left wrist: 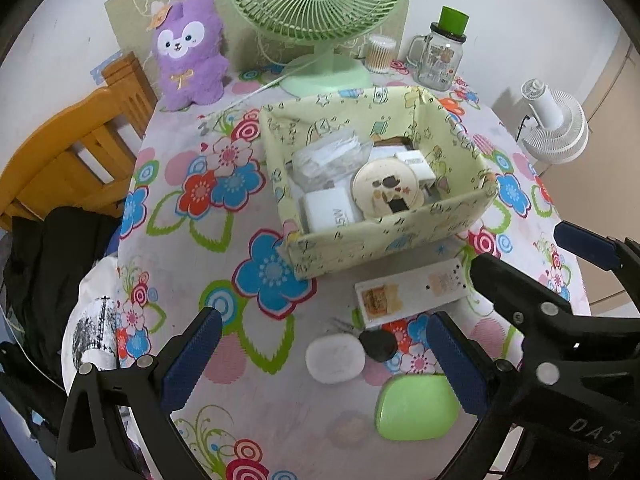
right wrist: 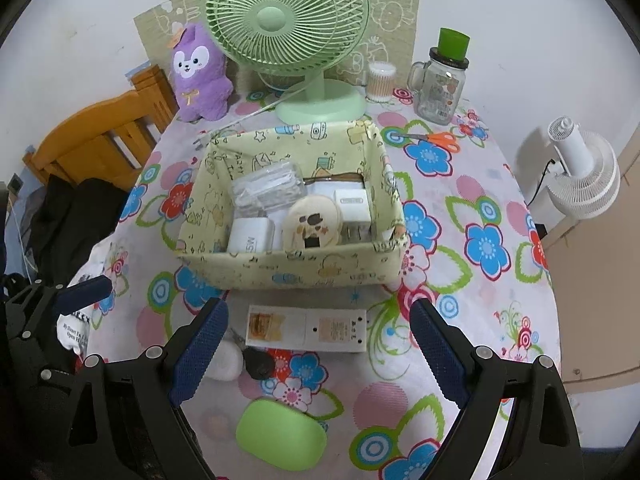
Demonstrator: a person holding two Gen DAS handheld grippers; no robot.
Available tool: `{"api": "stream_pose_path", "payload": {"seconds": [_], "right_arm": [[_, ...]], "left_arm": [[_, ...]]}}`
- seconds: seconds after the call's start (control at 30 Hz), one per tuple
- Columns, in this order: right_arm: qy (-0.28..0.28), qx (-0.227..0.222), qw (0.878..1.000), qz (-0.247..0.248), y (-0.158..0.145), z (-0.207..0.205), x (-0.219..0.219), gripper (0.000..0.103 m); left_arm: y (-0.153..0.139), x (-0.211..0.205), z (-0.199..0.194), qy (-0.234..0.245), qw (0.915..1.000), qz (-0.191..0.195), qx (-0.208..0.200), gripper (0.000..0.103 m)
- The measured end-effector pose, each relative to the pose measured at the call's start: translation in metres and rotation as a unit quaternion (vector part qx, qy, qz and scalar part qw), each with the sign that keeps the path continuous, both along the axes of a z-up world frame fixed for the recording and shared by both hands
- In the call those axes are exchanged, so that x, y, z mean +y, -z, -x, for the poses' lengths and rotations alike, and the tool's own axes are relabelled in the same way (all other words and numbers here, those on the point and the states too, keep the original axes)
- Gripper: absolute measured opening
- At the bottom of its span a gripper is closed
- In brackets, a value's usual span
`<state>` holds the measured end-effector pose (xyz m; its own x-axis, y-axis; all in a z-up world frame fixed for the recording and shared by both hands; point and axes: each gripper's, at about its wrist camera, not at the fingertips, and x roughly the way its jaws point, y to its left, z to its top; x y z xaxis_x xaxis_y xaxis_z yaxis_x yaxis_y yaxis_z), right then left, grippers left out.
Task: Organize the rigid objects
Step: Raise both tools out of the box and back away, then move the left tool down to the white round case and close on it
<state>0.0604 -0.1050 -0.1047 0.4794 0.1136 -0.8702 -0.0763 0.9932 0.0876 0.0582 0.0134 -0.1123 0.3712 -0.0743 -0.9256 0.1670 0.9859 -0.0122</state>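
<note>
- Box [right wrist: 292, 268]: fabric bin at table ctr, 12 o'clock of both grippers. Already holds approx. 5 items: clear packet [right wrist: 268, 188], round disc [right wrist: 312, 224], white chargers [right wrist: 252, 238].
- Status: task judged partly done. Four rigid items left on cloth [right wrist: 480, 320], all at 6 o'clock of box.
- Strip [right wrist: 306, 328]: flat white block, lies just beside box front wall.
- Black key [right wrist: 258, 362]: touching strip's near-left corner.
- White case [left wrist: 335, 359]: at 9 o'clock of key, touching or nearly; cannot tell which.
- Green case [right wrist: 280, 434]: at 6 o'clock of key, apart from the others, nearest table edge.
- Left gripper [left wrist: 324, 360]: fingers spread wide, empty. White case and key lie between fingers, below them; contact not visible.
- Right gripper [right wrist: 320, 356]: fingers spread wide, empty. Strip sits between tips at 12 o'clock, no contact.
- Remaining: 4 pick-and-place moves into box, est. Free space in box looks limited; strip is long, may need to go in at an angle.
- Scissors [right wrist: 434, 139] at 1 o'clock of box; unclear if part of job.
</note>
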Motion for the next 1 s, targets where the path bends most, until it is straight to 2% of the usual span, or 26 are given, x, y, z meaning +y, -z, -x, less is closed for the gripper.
{"api": "stream_pose_path", "payload": {"seconds": [0.47,1.0], "right_arm": [[0.002,0.019,1.0,-0.003,0.037,0.018,0.005,0.094],[-0.004,0.05,0.999,0.007,0.078,0.016,0.012,0.093]], "left_arm": [[0.041,0.012,0.011,0.002,0.9993,-0.002,0.037,0.103],[0.089,0.015,0.01,-0.003,0.9972,-0.012,0.074,0.103]]}}
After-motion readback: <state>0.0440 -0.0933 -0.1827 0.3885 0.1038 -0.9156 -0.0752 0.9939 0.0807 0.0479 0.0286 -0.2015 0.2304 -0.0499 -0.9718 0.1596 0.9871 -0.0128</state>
